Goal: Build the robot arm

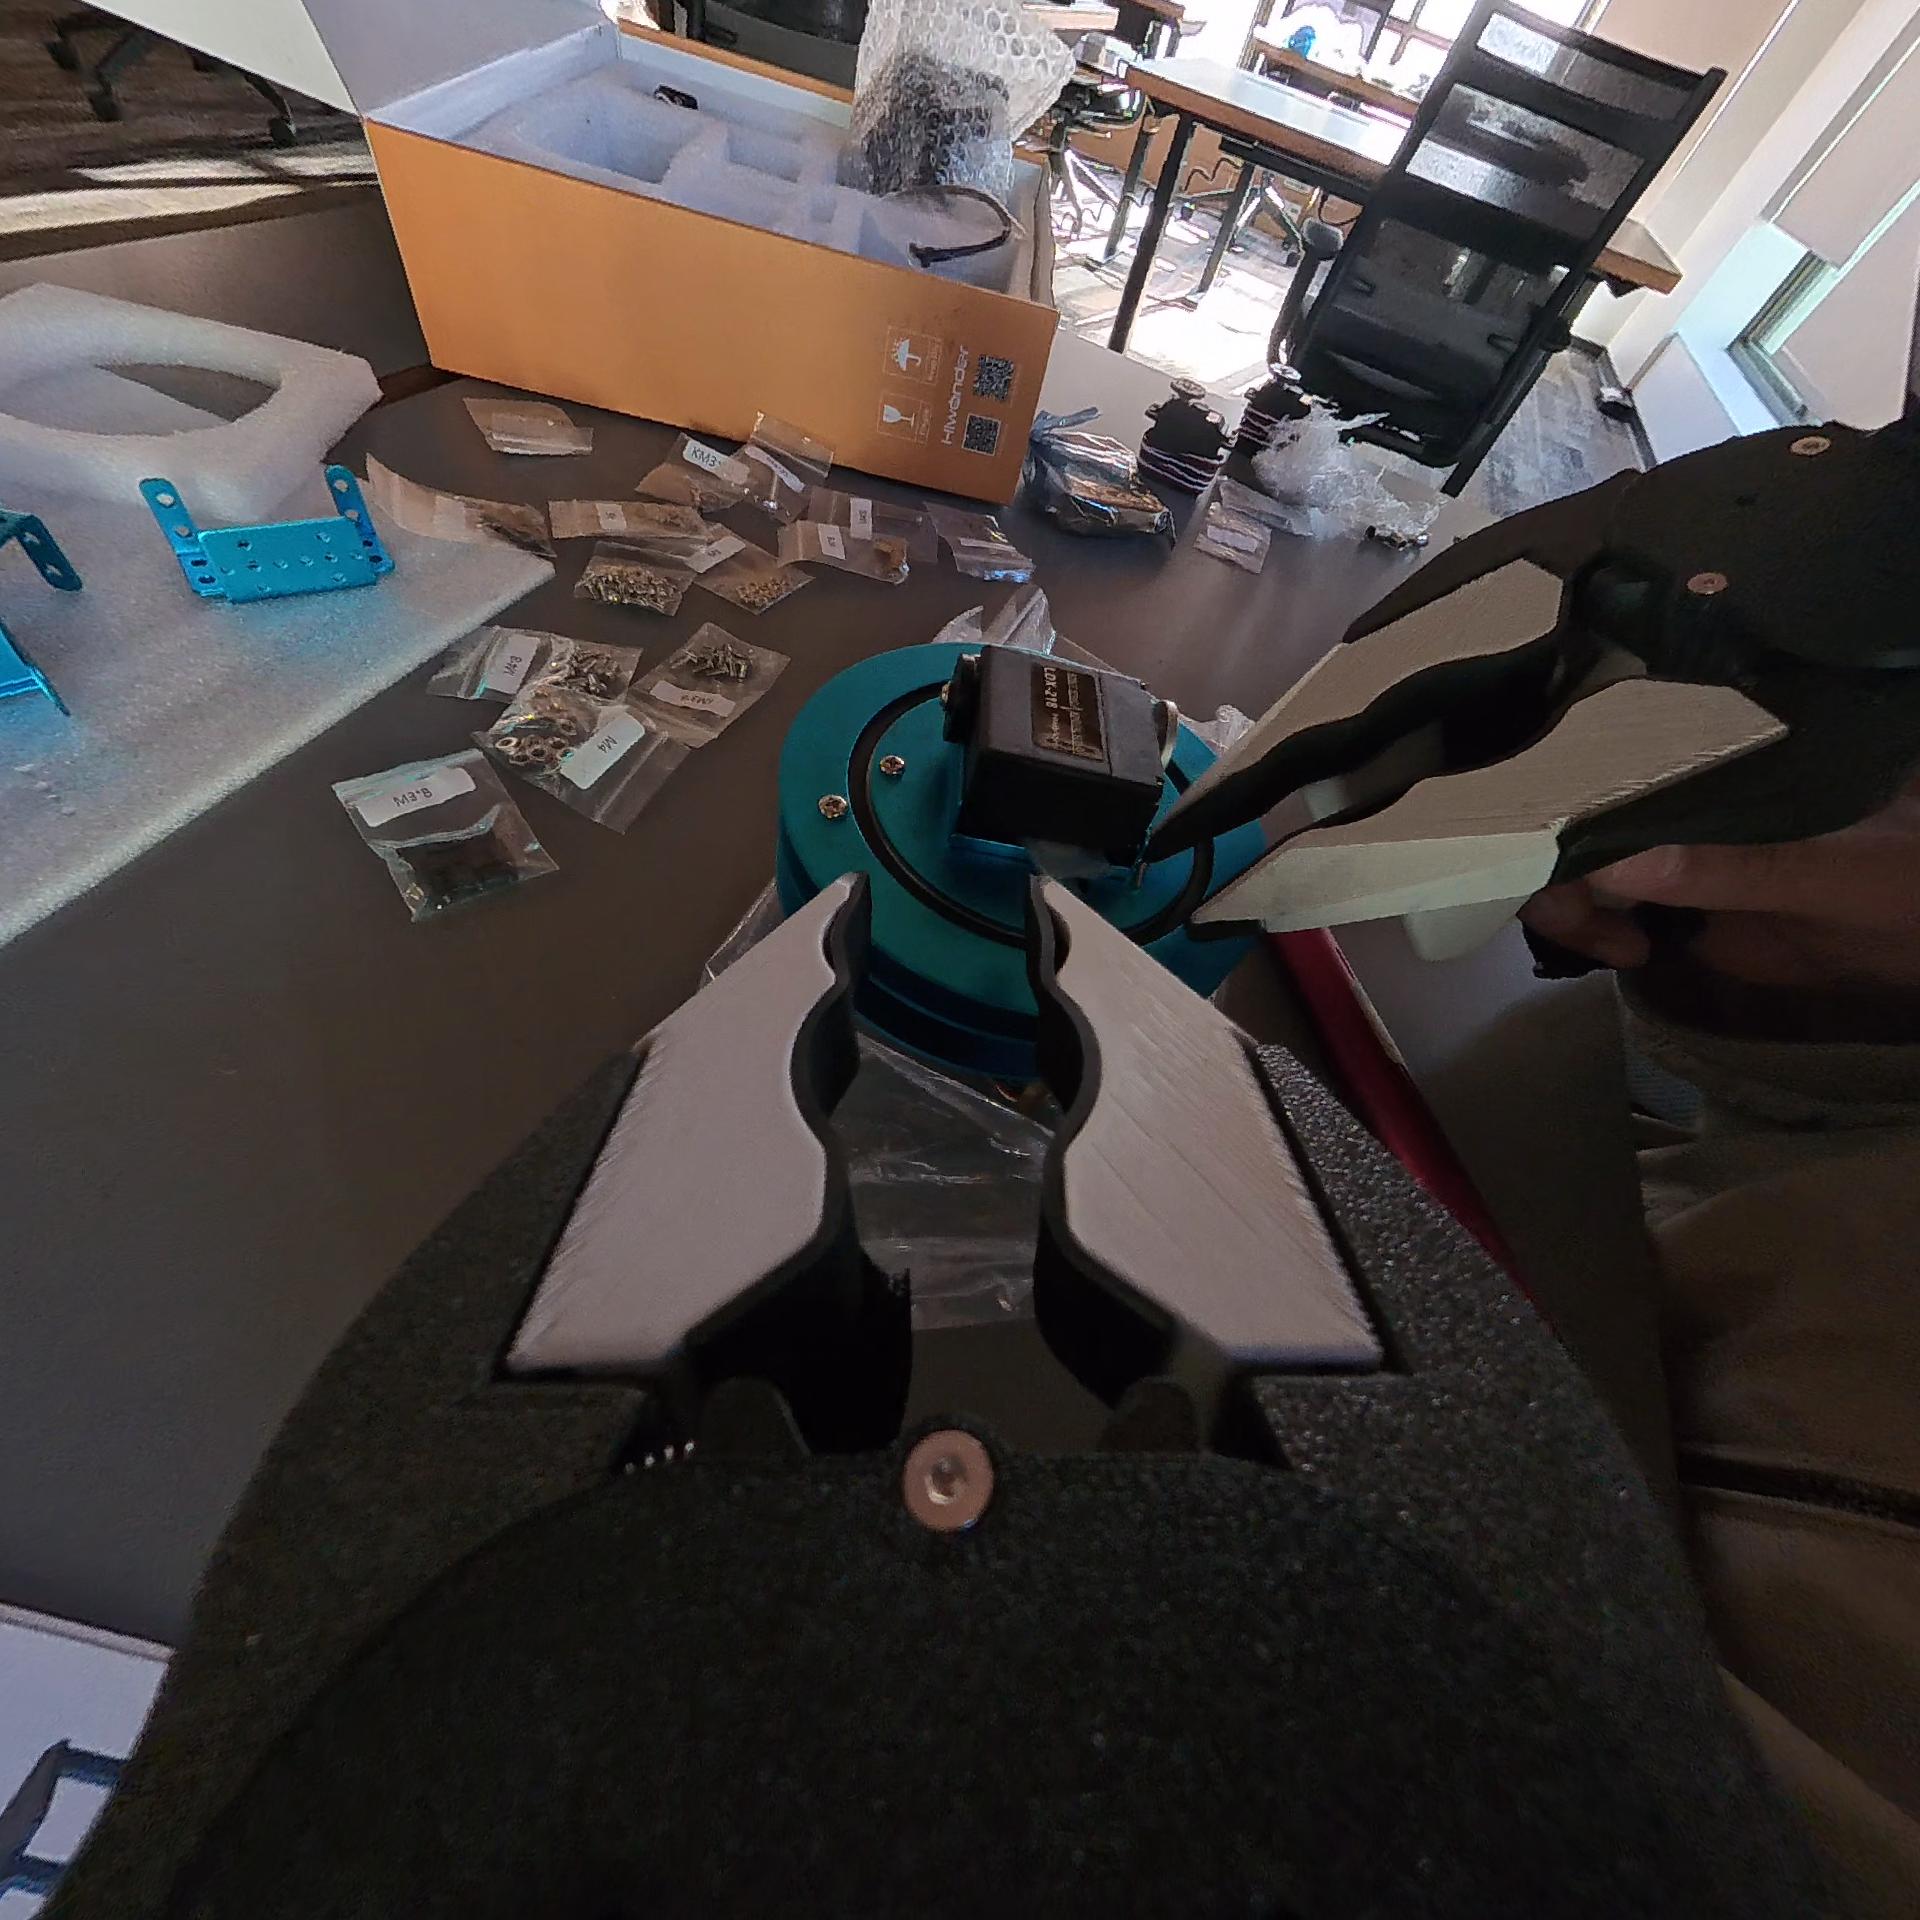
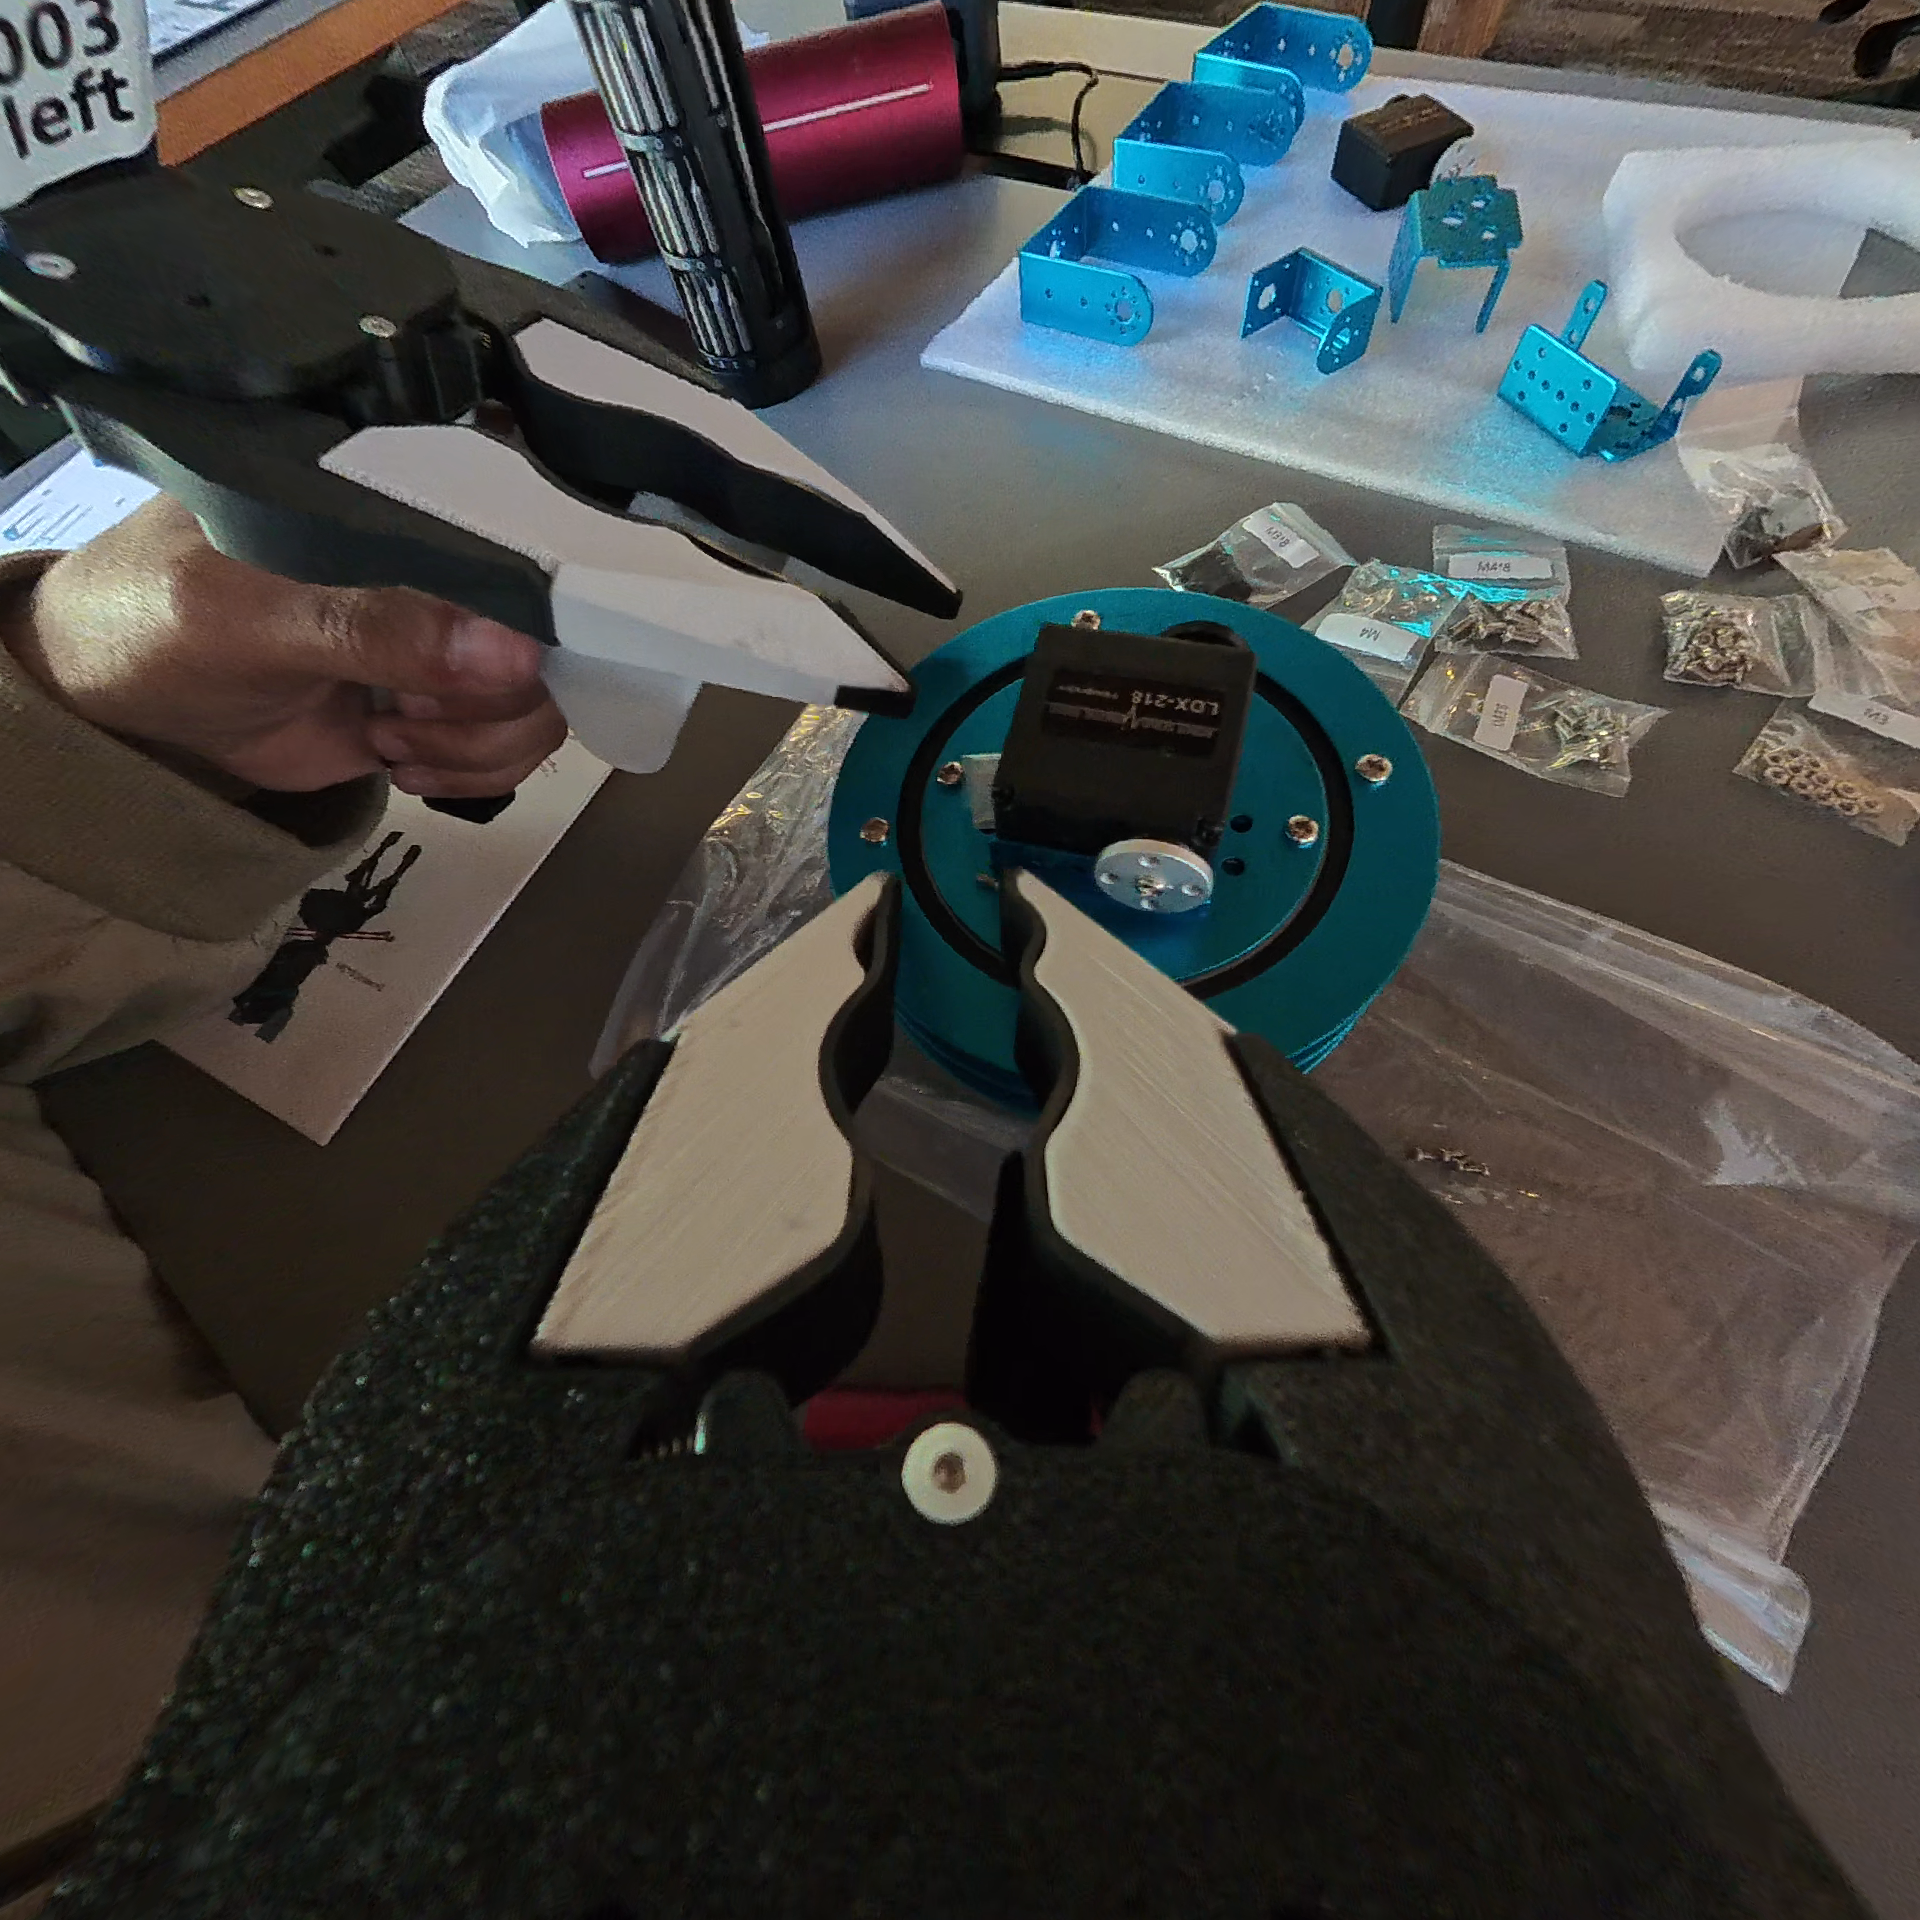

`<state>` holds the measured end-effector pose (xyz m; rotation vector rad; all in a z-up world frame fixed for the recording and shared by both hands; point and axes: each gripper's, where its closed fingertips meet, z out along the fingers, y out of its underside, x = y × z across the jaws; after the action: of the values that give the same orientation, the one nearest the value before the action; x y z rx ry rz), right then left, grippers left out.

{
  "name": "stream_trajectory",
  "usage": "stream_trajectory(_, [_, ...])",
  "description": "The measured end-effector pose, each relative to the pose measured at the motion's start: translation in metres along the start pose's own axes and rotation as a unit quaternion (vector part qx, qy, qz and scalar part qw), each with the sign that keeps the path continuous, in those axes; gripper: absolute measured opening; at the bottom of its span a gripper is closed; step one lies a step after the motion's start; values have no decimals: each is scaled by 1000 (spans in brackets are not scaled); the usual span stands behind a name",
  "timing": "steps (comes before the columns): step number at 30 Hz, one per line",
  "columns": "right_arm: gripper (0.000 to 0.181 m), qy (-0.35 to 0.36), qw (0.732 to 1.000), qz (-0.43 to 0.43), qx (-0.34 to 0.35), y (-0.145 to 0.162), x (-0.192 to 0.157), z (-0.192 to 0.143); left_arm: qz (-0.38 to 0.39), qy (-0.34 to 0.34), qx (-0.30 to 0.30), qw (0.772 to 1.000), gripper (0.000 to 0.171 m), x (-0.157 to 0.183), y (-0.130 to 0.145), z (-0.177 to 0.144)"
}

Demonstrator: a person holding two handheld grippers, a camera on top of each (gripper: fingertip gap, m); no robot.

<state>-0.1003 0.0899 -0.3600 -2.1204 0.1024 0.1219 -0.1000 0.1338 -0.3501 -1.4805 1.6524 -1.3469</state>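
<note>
A black servo (image 1: 1060,748) stands tilted on a round teal base (image 1: 821,748) in the middle of the grey table. My left gripper (image 1: 945,894) is open and empty, its tips just short of the base's near rim. My right gripper (image 1: 1172,883) comes in from the right, slightly open, its tips close by the servo's lower corner. In the right wrist view the servo (image 2: 1132,727) shows a silver horn at its front, and the base (image 2: 1382,831) lies just beyond my right gripper (image 2: 951,888). The left gripper (image 2: 925,649) hovers by the base's left rim.
Bags of screws (image 1: 582,717) lie left of the base. Blue metal brackets (image 2: 1122,260) and a second servo (image 2: 1397,145) sit on white foam. An orange box (image 1: 707,281) stands behind. A red cylinder (image 2: 831,125), a black bit holder (image 2: 717,208), a clear plastic bag (image 2: 1610,1195) and a printed sheet (image 2: 416,914) surround the base. Across from one pair of fingers to the other is roughly 5 cm.
</note>
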Motion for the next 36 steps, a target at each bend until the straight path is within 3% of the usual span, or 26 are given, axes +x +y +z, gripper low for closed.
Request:
stream_trajectory(15, [0, 26, 1000, -12, 2, 1, -2, 6, 5, 3, -14, 1000, 28, 3, 6, 4])
stream_trajectory(24, [4, 15, 999, -29, 20, -6, -10, 4, 12, 7, -15, 1000, 26, 5, 6, 3])
stream_trajectory(36, [8, 1, 999, -41, -11, -3, -8, 13, 14, 7, -13, 1000, 26, 6, 5, 2])
